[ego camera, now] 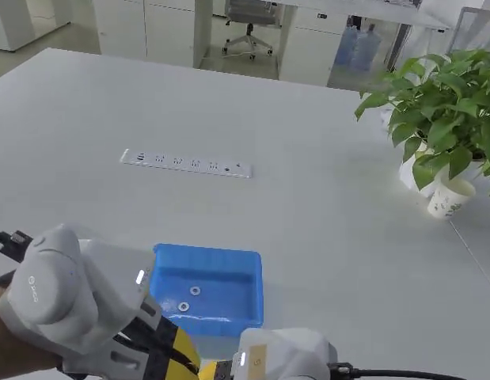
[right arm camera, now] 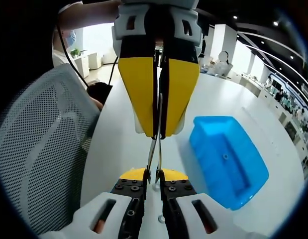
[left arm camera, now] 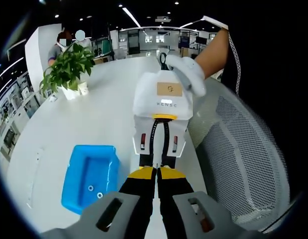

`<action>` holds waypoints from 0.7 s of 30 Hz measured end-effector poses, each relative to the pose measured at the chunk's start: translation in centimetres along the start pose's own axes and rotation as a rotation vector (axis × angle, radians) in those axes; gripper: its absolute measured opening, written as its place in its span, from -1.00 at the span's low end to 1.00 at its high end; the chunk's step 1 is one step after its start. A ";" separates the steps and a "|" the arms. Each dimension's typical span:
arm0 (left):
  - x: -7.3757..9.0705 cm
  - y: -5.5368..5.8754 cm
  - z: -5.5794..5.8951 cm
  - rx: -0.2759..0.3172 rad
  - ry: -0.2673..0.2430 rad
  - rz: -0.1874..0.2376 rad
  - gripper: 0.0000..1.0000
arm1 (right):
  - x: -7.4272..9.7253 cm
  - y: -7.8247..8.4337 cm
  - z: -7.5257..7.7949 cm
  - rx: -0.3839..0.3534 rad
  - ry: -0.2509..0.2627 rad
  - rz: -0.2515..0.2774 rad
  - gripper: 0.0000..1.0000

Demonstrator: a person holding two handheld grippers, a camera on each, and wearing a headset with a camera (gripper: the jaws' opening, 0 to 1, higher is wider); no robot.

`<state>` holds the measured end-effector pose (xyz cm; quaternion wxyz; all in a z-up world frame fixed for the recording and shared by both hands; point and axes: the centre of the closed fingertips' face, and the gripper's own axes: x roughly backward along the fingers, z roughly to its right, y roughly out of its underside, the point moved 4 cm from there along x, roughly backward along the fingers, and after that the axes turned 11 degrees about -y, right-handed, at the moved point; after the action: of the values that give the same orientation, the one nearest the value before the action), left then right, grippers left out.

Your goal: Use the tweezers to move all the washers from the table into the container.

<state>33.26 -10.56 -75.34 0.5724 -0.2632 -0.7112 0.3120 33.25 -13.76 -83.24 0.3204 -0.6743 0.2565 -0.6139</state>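
Step in hand: my two grippers met tip to tip low over the white table (ego camera: 308, 198), at 6 o'clock in the head view. I judged this to be setting the tweezers for a pick. I saw no washer in their tips.
Left gripper (right arm camera: 158, 135): clenched on the thin silver metal tweezers (right arm camera: 159, 149), whose tips ran toward 6 o'clock in the right gripper view.
Right gripper (right arm camera: 154, 175): jaws drawn close either side of the tweezer tips. I could not tell whether they pressed the blades.
Washers: two small round metal washers (ego camera: 195, 291) lay inside the blue rectangular plastic container (ego camera: 207, 253), at 12 o'clock from my grippers.
Next move: in my judgement, find a loose washer on the table, lower the tips around it, squeeze gently and carry it to the container.
Views compared: the right gripper view gave the tweezer blades plainly, and a small pale ring (right arm camera: 160, 218) at 6 o'clock between my jaw bases, washer or fitting undetermined. The head view gave both binned washers.
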 end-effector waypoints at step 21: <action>-1.2 0.4 0.0 0.006 0.006 0.005 -0.91 | -0.3 1.3 0.2 -0.029 -0.007 -0.018 -0.76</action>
<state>33.56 -11.18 -76.46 0.5747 -0.2643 -0.7076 0.3150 33.48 -14.33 -84.42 0.3057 -0.6833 0.2582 -0.6107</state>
